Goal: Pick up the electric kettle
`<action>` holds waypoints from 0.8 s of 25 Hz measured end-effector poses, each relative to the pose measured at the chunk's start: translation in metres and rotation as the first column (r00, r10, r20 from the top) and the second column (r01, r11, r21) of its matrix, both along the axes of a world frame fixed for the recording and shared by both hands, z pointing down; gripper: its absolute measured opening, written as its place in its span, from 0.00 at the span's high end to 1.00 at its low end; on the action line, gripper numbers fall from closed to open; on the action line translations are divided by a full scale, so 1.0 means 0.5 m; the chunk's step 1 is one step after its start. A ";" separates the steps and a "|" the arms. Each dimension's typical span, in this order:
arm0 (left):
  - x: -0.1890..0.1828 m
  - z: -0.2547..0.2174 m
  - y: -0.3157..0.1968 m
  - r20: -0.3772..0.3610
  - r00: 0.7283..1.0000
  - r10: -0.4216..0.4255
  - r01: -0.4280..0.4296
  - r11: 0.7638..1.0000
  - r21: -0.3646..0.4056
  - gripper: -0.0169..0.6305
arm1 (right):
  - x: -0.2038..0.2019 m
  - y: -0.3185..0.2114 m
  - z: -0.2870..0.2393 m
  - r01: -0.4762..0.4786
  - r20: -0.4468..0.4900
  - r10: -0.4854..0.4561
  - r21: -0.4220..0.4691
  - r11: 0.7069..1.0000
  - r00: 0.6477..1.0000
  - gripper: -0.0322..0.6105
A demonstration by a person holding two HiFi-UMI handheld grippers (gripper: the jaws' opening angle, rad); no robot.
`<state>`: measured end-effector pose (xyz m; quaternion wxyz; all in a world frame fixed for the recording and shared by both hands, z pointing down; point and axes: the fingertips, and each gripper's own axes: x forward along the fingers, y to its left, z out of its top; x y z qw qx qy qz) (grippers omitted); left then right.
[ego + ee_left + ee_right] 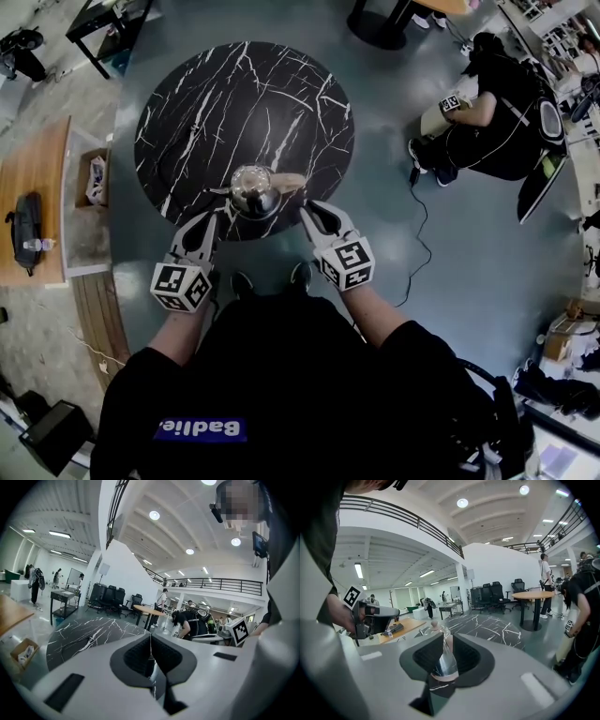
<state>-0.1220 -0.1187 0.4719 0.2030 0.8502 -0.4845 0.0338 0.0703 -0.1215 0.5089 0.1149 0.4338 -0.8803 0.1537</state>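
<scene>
Left tool (208, 221): yours is pinched fully together, nothing in it. Right tool (310, 215): jaws slightly apart, not clamped on anything. Shiny electric kettle (251, 190) shows through its gap, just ahead of tips. Kettle sits between both tools on black marble worktop (216, 94), tan handle (287, 180) toward right tool.
</scene>
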 end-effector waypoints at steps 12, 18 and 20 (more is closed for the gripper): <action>-0.007 0.052 -0.026 0.026 0.999 -0.022 0.023 0.999 -0.046 0.96 | 0.009 -0.017 0.056 -0.004 -0.016 0.004 -0.054 0.999 1.000 0.84; -0.025 0.088 -0.039 0.036 0.998 -0.047 0.050 0.995 -0.083 0.95 | 0.011 -0.028 0.082 -0.015 -0.031 0.012 -0.083 0.996 0.999 0.82; -0.026 0.101 -0.044 0.037 0.998 -0.051 0.054 0.994 -0.094 0.93 | 0.013 -0.034 0.090 -0.019 -0.038 0.016 -0.091 0.996 0.999 0.81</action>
